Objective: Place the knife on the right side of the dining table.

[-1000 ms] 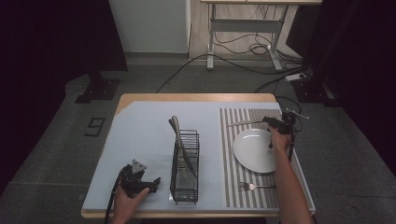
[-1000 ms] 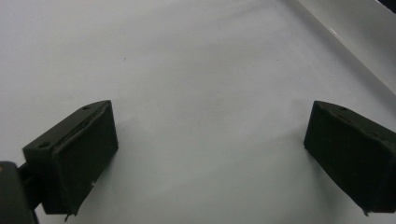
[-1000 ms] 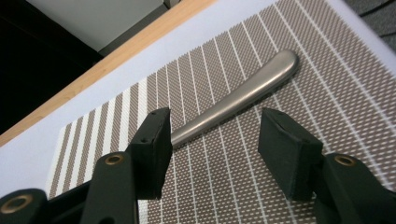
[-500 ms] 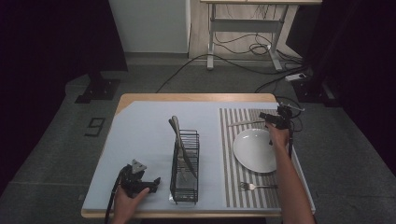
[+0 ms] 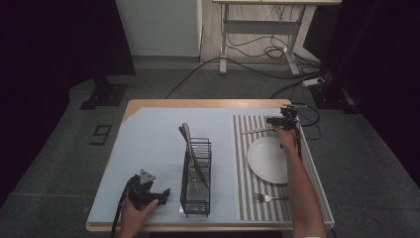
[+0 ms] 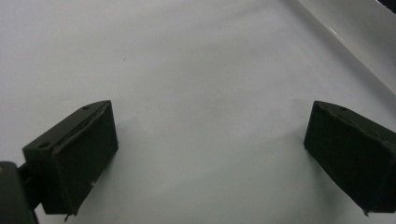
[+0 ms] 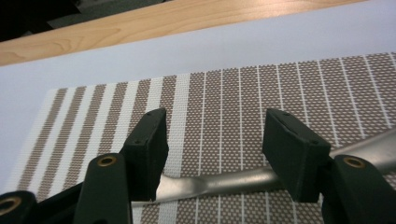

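- Now the right gripper (image 5: pixel 274 120) sits farther left over the far end of the striped placemat (image 5: pixel 242 163) than a second ago; then it hung above the far right rim of the plate (image 5: pixel 270 159).
- Its jaws have just been opening; they stand apart, pressing on nothing, and the metal utensil (image 7: pixel 224 179) lies on the mat under and between them.
- Left gripper (image 5: pixel 153 196) unchanged at the near left of the table (image 5: pixel 148 104), beside the wire rack (image 5: pixel 195 173); its pads (image 6: pixel 77 154) spread wide over bare white cover.
- The utensil lies flat on the mat's far edge, beyond the plate.
- In the high view, long axis runs roughly left-right across the table; one end points left toward the rack's side, the other passes under the right gripper.
- Which end is the handle: cannot tell.
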A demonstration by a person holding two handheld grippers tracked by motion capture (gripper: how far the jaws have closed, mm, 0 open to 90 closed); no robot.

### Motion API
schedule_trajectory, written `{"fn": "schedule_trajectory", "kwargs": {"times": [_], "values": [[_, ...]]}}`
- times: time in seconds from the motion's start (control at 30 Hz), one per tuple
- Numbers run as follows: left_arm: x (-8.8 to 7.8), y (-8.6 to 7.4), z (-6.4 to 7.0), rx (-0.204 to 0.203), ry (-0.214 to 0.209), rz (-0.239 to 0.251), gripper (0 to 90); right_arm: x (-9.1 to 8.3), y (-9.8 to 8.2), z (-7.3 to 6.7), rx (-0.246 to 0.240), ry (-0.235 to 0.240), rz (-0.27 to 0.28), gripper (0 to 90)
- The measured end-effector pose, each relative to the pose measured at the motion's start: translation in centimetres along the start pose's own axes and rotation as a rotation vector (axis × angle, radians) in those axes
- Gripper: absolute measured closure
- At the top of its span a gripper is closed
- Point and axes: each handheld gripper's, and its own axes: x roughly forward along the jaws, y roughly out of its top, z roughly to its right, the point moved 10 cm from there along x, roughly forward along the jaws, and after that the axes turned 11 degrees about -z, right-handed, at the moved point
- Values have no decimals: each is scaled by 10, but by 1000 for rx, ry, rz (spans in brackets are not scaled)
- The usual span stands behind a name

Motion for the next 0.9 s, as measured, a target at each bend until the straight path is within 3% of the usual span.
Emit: {"fn": "schedule_trajectory", "kwargs": {"times": [0.13, 0.37, 0.7, 0.9], "values": [[0, 0, 0, 0, 0, 0, 22, 8, -3, 5, 12, -15, -15, 422], [0, 0, 0, -1, 0, 1, 22, 6, -5, 8, 42, -33, -23, 424], [0, 0, 0, 1, 0, 0, 22, 0, -2, 13, 98, 9, 18, 390], [0, 0, 0, 0, 0, 0, 22, -21, -1, -4, 34, 59, 75, 389]]}}
